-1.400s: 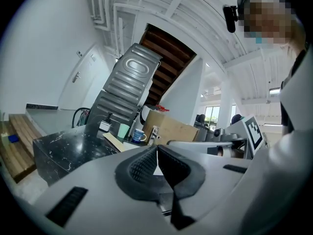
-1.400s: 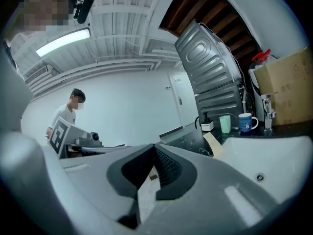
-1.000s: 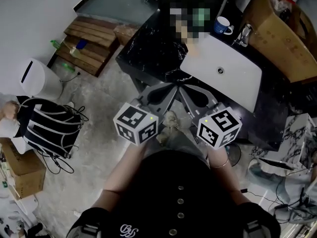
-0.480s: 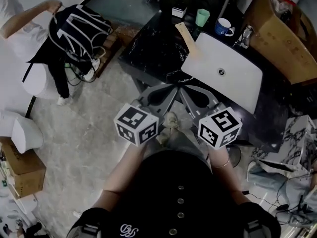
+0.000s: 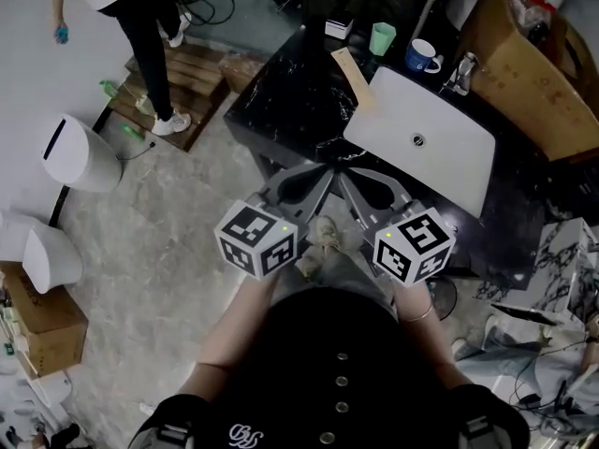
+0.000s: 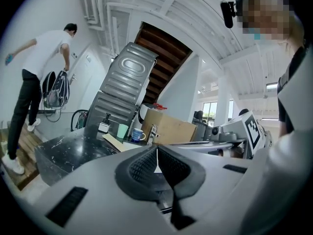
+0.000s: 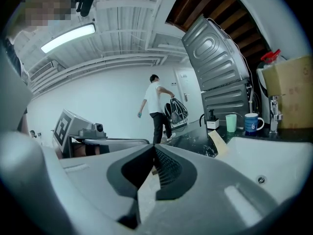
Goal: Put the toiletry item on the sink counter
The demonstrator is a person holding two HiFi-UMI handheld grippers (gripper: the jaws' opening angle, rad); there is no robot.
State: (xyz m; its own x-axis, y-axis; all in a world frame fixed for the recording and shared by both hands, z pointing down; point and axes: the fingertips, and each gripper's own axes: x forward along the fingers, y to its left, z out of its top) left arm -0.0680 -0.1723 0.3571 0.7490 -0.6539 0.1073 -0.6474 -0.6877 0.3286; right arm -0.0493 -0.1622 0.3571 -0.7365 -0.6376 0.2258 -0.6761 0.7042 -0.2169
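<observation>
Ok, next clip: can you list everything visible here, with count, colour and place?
counter: one, black marbled, top centre
sink: one, white, in the counter's right part
faucet: one, metal, behind the sink
mug: one, blue, left of the faucet
cup: one, pale green, left of the mug
small box: one, white, counter's far edge
flat strip: one, tan, by the sink's left edge
cardboard box: one, brown, right of the faucet
pallet: one, wooden, floor left of the counter
bin: one, white, floor at left
bystander: one, white top, top left
left gripper: grey, shut, empty
right gripper: grey, shut, empty
</observation>
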